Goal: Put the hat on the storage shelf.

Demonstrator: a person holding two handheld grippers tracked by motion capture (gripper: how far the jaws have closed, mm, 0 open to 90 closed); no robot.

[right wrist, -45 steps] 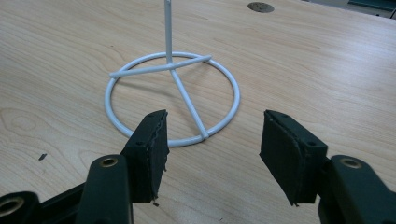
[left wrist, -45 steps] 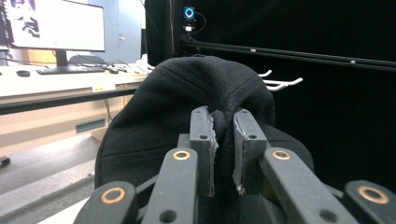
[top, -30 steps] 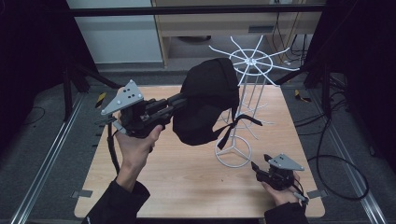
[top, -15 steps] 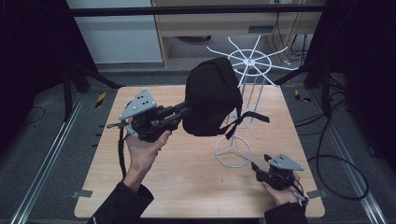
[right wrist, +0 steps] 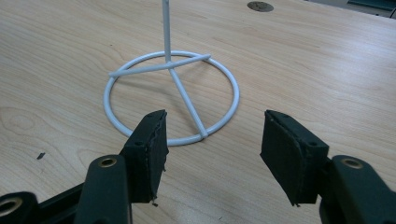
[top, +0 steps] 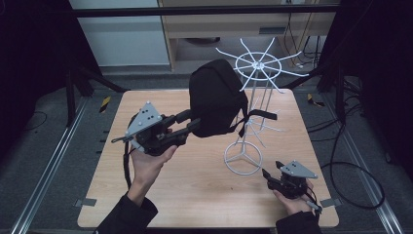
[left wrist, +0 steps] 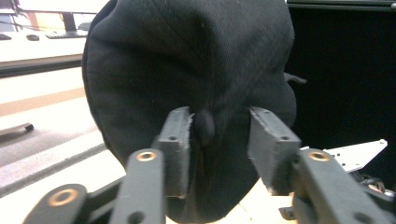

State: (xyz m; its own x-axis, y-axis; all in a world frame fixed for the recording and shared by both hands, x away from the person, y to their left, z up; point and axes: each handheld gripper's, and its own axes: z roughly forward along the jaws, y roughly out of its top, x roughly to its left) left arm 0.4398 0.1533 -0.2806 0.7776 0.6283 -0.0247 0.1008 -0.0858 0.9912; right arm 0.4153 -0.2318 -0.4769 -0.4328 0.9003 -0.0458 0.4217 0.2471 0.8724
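A black cap [top: 216,97] hangs in the air over the middle of the table, beside the white wire stand [top: 258,63]. My left gripper [top: 192,122] is shut on the cap's fabric from the left. In the left gripper view the cap [left wrist: 196,70] bulges between the two jaws, its top button at the left pad. The cap's strap trails over a lower arm of the stand. My right gripper [top: 270,175] rests low at the table's front right, open and holding nothing. In the right gripper view its jaws [right wrist: 212,135] point at the stand's ring base [right wrist: 170,70].
The stand's ring base [top: 242,158] sits on the wooden table [top: 195,195], its pole rising to a spoked wheel top. Metal rails run along both table sides. Cables lie on the floor at the right.
My left gripper has shifted a little right and lower, and the cap has turned more upright beside the stand. The right gripper has not moved.
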